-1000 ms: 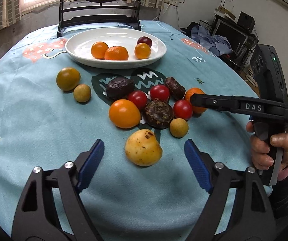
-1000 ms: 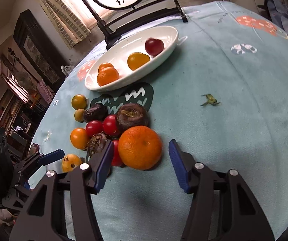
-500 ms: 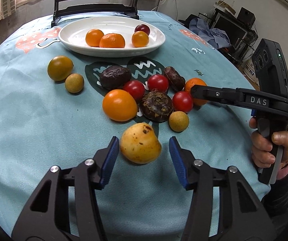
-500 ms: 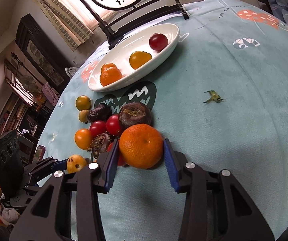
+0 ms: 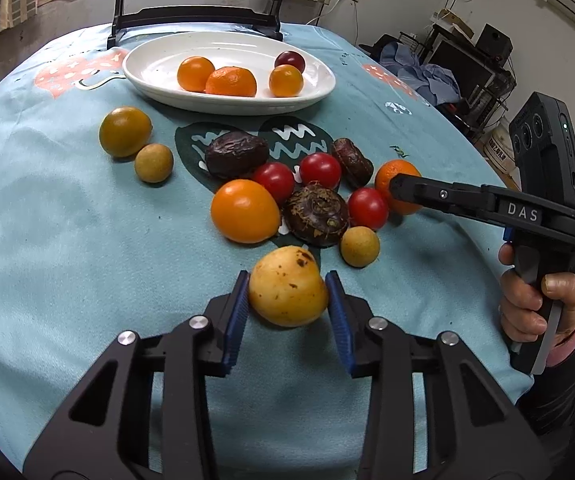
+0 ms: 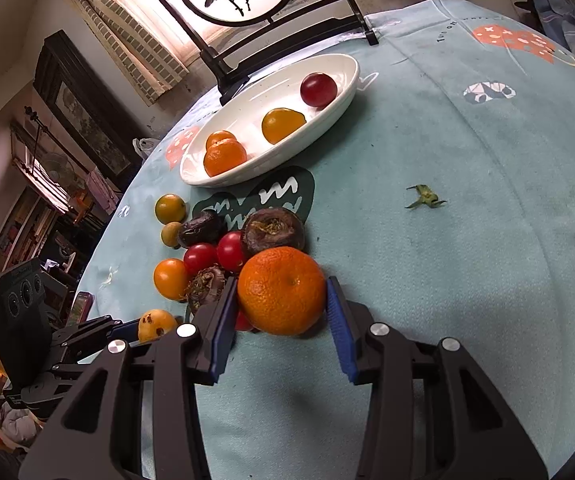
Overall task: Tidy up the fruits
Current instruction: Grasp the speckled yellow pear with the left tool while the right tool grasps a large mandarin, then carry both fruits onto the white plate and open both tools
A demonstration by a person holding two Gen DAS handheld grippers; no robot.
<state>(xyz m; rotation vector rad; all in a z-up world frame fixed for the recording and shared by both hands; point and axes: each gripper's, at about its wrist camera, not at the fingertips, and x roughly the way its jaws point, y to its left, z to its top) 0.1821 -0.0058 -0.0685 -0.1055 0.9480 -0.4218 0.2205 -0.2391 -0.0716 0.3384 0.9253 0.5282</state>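
Observation:
My left gripper [image 5: 287, 308] is shut on a yellow spotted fruit [image 5: 288, 287] that rests on the blue tablecloth. My right gripper [image 6: 281, 314] is shut on a mandarin [image 6: 282, 290], also on the cloth; it shows in the left wrist view [image 5: 397, 184] beside the right gripper's finger. A white oval plate [image 5: 147, 74] at the far side holds several orange fruits and a dark red one; it also shows in the right wrist view [image 6: 327, 104].
Between the grippers and the plate lie loose fruits: red tomatoes [image 5: 320, 169], an orange tomato [image 5: 245, 210], dark wrinkled fruits [image 5: 236, 153], small yellow-brown balls [image 5: 153, 162], a greenish citrus [image 5: 125, 131]. A black screen stand [image 5: 195, 20] stands behind the plate. A green stem [image 6: 423, 197] lies right.
Both grippers have closed from wide open onto their fruits: the left on the yellow fruit, the right on the mandarin. Both moved slightly forward.

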